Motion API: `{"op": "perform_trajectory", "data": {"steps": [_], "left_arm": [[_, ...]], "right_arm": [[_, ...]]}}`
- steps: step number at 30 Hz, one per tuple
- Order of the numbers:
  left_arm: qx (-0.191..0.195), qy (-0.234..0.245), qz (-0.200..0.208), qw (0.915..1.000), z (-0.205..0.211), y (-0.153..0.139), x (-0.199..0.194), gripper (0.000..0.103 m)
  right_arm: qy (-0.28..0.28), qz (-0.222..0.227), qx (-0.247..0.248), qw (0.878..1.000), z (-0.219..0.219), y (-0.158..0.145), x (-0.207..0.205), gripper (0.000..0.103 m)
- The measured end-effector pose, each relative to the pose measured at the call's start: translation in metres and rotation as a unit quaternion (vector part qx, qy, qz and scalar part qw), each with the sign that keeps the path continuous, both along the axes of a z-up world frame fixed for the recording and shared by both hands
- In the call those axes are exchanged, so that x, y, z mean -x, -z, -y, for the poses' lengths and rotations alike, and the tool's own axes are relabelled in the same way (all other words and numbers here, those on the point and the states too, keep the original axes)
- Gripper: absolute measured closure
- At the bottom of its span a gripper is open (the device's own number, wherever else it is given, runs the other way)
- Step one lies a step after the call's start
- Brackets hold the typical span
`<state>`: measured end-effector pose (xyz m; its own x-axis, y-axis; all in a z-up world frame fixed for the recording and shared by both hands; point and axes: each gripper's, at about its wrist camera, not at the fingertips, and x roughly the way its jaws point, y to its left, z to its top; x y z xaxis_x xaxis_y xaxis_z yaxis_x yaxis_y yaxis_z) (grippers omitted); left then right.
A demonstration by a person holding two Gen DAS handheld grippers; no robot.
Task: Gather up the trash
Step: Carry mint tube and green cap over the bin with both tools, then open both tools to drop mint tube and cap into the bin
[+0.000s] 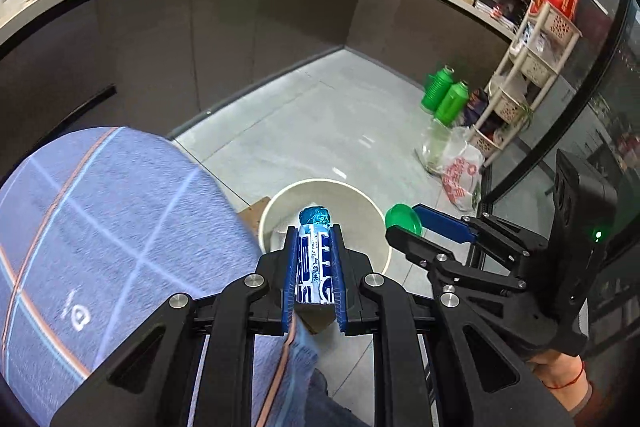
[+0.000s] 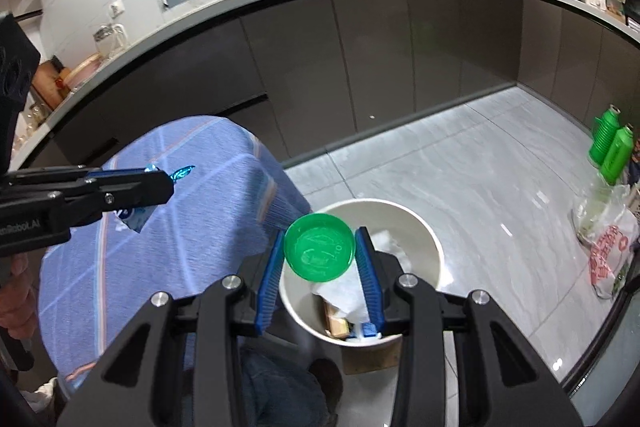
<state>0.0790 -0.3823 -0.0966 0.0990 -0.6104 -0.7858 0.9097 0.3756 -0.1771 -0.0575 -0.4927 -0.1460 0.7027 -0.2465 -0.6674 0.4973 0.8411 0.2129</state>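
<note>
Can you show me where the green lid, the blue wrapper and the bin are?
green lid (image 2: 319, 247), right wrist view, its middle.
blue wrapper (image 1: 314, 263), left wrist view, its printed side.
bin (image 2: 434, 247), right wrist view, its rim.

Glossy green plastic lid

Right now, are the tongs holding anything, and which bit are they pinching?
Left tongs pinch the blue-and-white crinkly wrapper by its sides. Right tongs pinch the round green plastic lid by its opposite edges.
</note>
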Motion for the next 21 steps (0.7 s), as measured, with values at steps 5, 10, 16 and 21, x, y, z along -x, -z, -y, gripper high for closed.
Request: {"op": "perform_trajectory", "data": {"steps": [5,10,16,21], "left_arm": [[-0.016,0.014,-0.009,0.9997,0.025,0.021,0.0,0.089],[-0.04,0.026,-0.011,0.9988,0.05,0.046,-0.001,0.088],[-0.066,0.031,-0.018,0.9972,0.076,0.075,-0.003,0.088],[-0.08,0.031,-0.013,0.9962,0.087,0.09,-0.003,0.088]], "right_arm": [[0.015,-0.018,-0.013,1.0,0.018,0.023,-0.003,0.066],[0.027,-0.032,-0.029,0.999,0.033,0.045,-0.008,0.066],[0.034,-0.043,-0.043,0.998,0.048,0.07,-0.013,0.066],[0.036,-0.053,-0.056,0.996,0.056,0.087,-0.019,0.066]]}}
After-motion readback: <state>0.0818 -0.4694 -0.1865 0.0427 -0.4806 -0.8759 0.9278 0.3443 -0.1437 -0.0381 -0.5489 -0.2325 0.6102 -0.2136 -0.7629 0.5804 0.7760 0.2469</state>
